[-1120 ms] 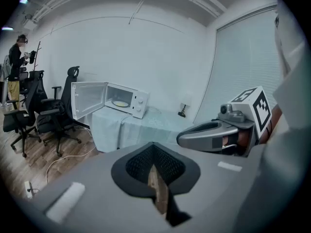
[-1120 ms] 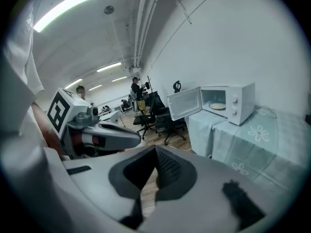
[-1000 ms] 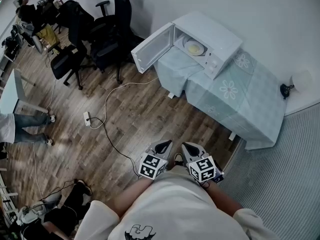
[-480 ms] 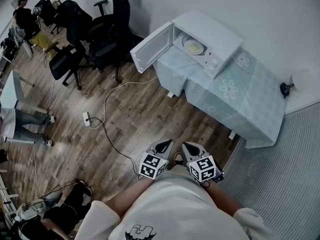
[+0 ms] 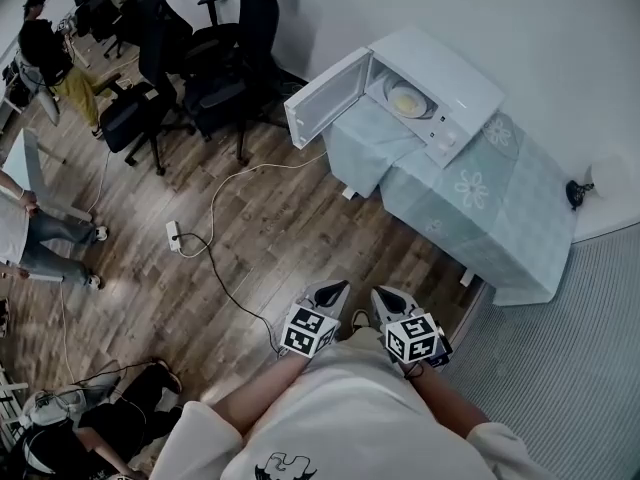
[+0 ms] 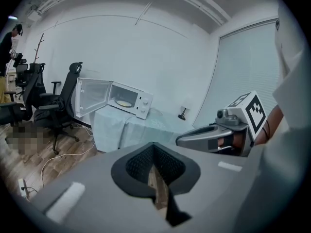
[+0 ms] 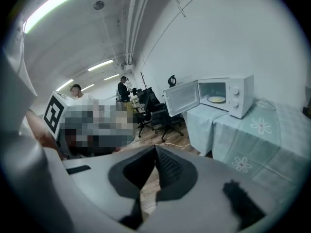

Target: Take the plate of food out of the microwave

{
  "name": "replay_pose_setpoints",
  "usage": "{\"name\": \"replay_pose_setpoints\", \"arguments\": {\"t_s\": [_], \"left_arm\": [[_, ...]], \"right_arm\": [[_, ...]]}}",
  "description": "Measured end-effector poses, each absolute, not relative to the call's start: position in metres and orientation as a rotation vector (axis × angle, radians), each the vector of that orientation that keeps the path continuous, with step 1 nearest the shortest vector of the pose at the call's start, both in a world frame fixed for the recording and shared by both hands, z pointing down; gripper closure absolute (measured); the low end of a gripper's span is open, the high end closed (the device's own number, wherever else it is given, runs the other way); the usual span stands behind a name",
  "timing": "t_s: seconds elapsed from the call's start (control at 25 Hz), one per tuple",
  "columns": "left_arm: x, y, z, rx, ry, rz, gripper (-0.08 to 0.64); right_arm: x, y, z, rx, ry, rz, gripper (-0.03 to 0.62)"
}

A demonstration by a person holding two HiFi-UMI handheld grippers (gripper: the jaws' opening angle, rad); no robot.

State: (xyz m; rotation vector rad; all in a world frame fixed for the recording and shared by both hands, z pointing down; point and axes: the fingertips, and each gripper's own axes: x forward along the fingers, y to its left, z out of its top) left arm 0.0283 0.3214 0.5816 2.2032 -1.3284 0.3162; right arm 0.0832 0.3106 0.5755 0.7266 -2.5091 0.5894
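A white microwave [image 5: 445, 73] stands on a table with a pale flowered cloth [image 5: 480, 198], far ahead of me. Its door [image 5: 322, 103] hangs wide open to the left. Inside lies a plate of yellowish food [image 5: 407, 100], also seen in the left gripper view as the plate [image 6: 124, 103] and in the right gripper view as the plate [image 7: 216, 99]. My left gripper [image 5: 335, 288] and right gripper [image 5: 383, 293] are held side by side close to my body, over the wood floor. Both are shut and hold nothing. They are well short of the table.
Black office chairs [image 5: 200, 68] stand left of the microwave door. A power strip [image 5: 173, 236] with a white cable lies on the floor ahead. People stand at the far left [image 5: 30, 228]. A small black object [image 5: 577, 193] sits at the table's right end. Grey carpet [image 5: 570, 368] lies to the right.
The head view has shifted, so the microwave and table sit a little further right and lower. The person at the left edge has moved. Both grippers stay shut close to my body.
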Motion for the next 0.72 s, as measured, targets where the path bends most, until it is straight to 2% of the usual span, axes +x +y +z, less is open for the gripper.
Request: {"name": "replay_pose_setpoints", "arguments": {"t_s": [0.36,0.72], "left_arm": [[-0.005,0.309,0.588,2.184,-1.313,0.3,0.557],[-0.022,0.198,0.605,2.176,-1.31,0.331,0.557]], "right_arm": [[0.046,0.294,0.574,0.799,-2.469,0.579,0.579],[0.043,0.181,0.603,0.851,-2.445,0.635,0.58]]}}
